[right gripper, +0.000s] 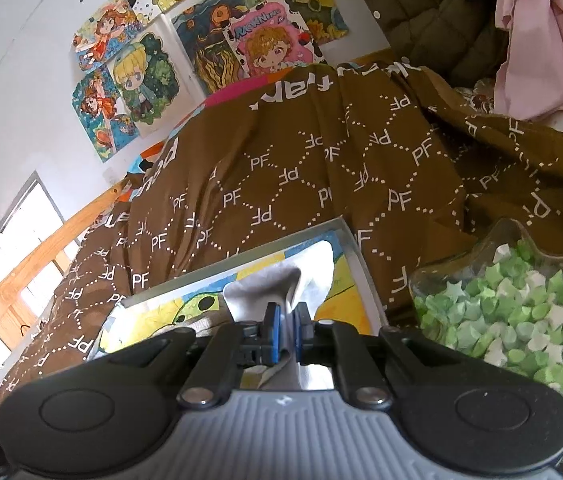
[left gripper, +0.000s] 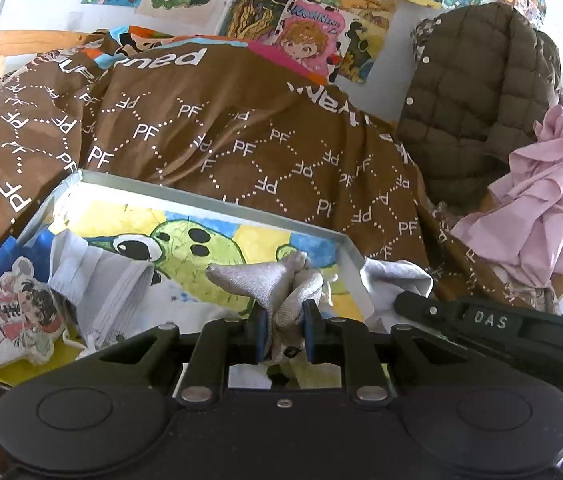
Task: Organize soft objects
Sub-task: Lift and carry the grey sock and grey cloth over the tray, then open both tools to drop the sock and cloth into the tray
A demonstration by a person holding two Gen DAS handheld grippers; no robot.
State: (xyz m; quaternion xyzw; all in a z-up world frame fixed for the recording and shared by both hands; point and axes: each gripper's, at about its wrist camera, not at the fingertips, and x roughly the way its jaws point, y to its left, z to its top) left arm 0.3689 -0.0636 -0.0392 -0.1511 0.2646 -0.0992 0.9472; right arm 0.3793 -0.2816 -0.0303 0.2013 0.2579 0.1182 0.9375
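Grippers work a tray (left gripper: pixel 351 258): the left gripper (left gripper: pixel 284 334) clamps a bunched grey sock (left gripper: pixel 277 280) over it; the right gripper (right gripper: pixel 286 334) pinches pale cloth (right gripper: pixel 281 284). A white sock (left gripper: pixel 101 280) and pouch (left gripper: pixel 9 316) lie inside; sorting looks unfinished.

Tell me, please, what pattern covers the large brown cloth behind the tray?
White "PF" letters inside dotted diamonds on the large brown cloth; clearest in the left wrist view.

I see a brown blanket (left gripper: pixel 217 136) with white dotted diamonds and "PF" letters. The tray (left gripper: pixel 209 196) has a silver rim and a yellow, blue and green cartoon liner. At two o'clock there's an olive quilted jacket (left gripper: pixel 469 92), with pink cloth (left gripper: pixel 541 200) beside it. The glass bowl (right gripper: pixel 457 264) holds green and white paper stars (right gripper: pixel 521 320). The sock (left gripper: pixel 265 280) I grip is grey.
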